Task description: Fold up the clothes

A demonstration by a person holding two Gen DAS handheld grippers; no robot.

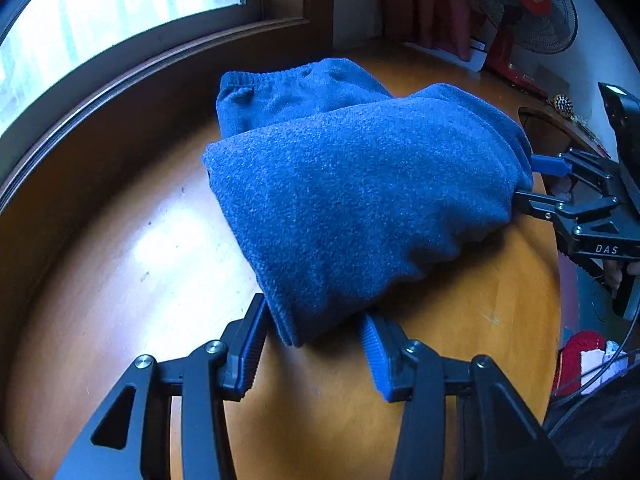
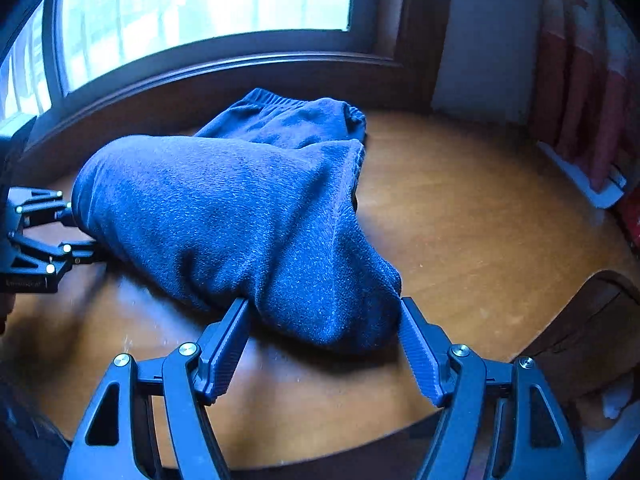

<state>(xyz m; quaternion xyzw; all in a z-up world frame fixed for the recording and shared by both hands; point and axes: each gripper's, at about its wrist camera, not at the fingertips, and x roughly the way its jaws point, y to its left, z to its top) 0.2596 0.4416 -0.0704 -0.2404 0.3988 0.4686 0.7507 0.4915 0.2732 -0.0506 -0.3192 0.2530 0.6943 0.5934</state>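
Right now I see the blue fleece garment (image 1: 352,184) lying on the round wooden desk (image 1: 120,264), folded over itself, with its stretchy waistband at the far side by the window (image 1: 100,12). My left tool (image 1: 316,344) has its two sides apart, with one near corner of the cloth between them. My right tool (image 2: 324,332) is spread apart too, around the other near, bunched-up end. Neither tool is squeezing the cloth. I think the fold is partly done, but it looks lumpy. If I close on just the top layer, the under layer may slip out and the fold could fall open. If one tool pulls harder than the other, the cloth could twist or slide toward the desk edge.
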